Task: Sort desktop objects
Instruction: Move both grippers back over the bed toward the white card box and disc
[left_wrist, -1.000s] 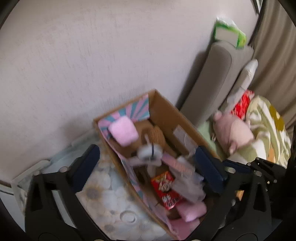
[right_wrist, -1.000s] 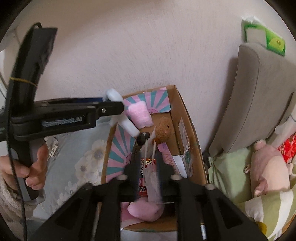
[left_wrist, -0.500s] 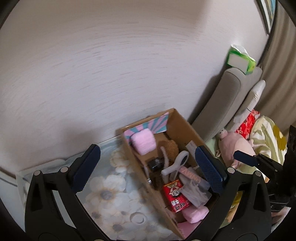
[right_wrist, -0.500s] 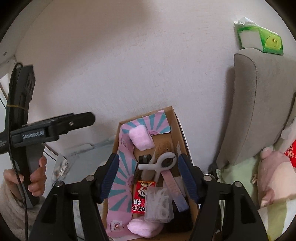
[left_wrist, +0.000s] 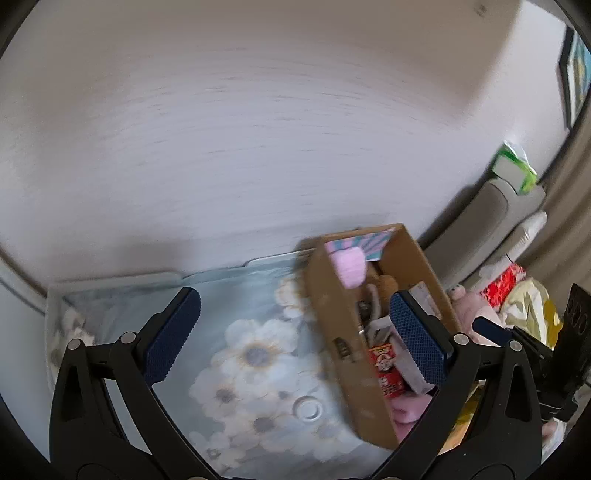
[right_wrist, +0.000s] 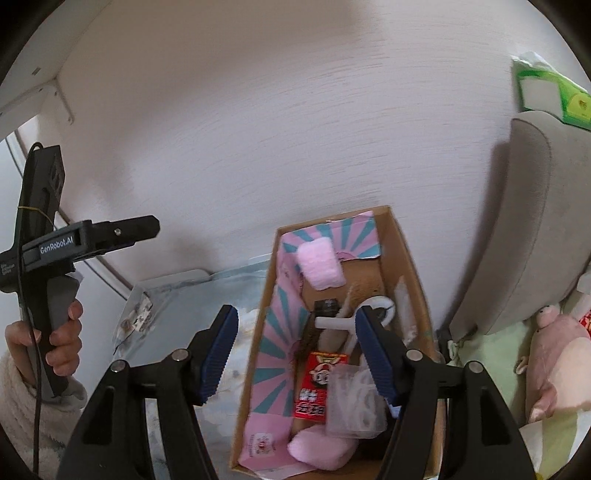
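A cardboard box (right_wrist: 408, 258) lined with pink and teal paper stands on the floral tabletop (left_wrist: 251, 354). In it lie a pink foam block (right_wrist: 321, 267), a white looped tool (right_wrist: 347, 321), a red snack packet (right_wrist: 317, 387), a clear plastic packet (right_wrist: 354, 402) and a pink pad (right_wrist: 317, 446). My right gripper (right_wrist: 297, 350) hangs open above the box with nothing between its fingers. My left gripper (left_wrist: 293, 332) is open and empty over the tabletop, left of the box (left_wrist: 332, 314). A hand (right_wrist: 55, 343) holds it at the left of the right wrist view.
The wall runs close behind the box. A grey cushion (right_wrist: 535, 221) with a green tissue pack (right_wrist: 546, 88) on top stands to the right, with a pink plush pig (right_wrist: 554, 354) below it. A small clear packet (right_wrist: 136, 317) lies on the table's far left.
The right gripper opened and rose, leaving the clear packet in the box. The white tool now lies in the box. The left gripper swung away to the left.
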